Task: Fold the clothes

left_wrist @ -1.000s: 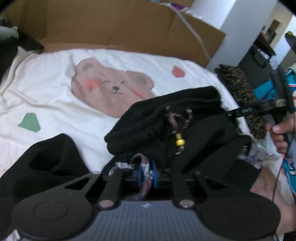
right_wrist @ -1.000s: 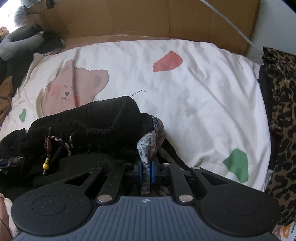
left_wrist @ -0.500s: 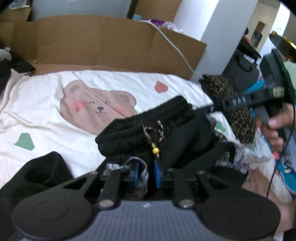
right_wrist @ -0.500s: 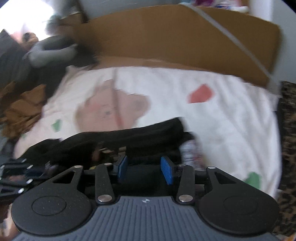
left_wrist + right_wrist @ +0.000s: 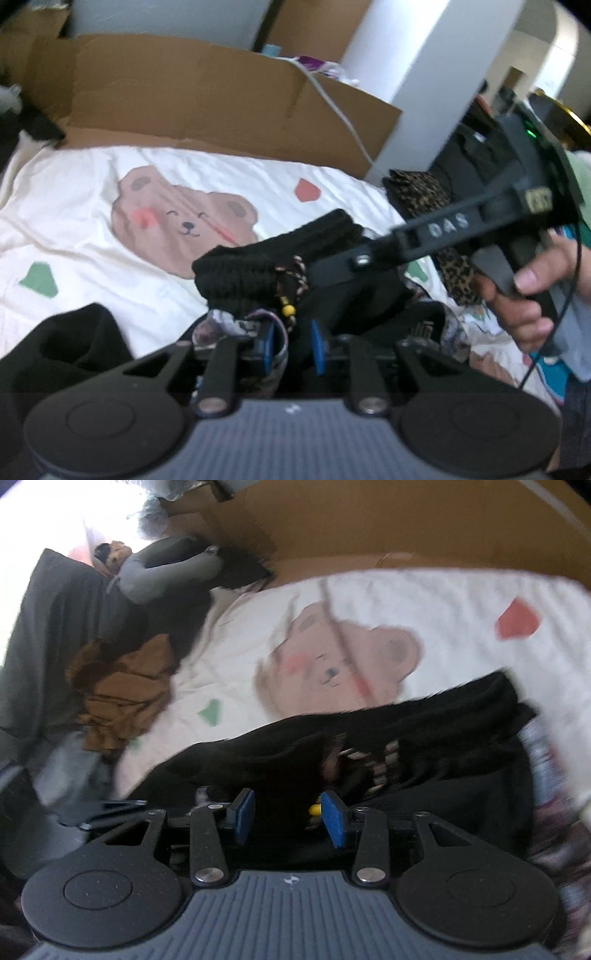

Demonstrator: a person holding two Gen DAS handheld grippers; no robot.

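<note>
On the bear-print sheet (image 5: 74, 206), at six o'clock, the left gripper (image 5: 291, 347) is opening, patterned hem still between its pads. Centre: the soft, floppy black knit garment (image 5: 258, 269); grip its ribbed edge. At three o'clock, the right gripper (image 5: 291, 812) stands apart, empty.

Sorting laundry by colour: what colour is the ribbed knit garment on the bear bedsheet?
Black; the ribbed knit garment shows best in the left wrist view.
</note>
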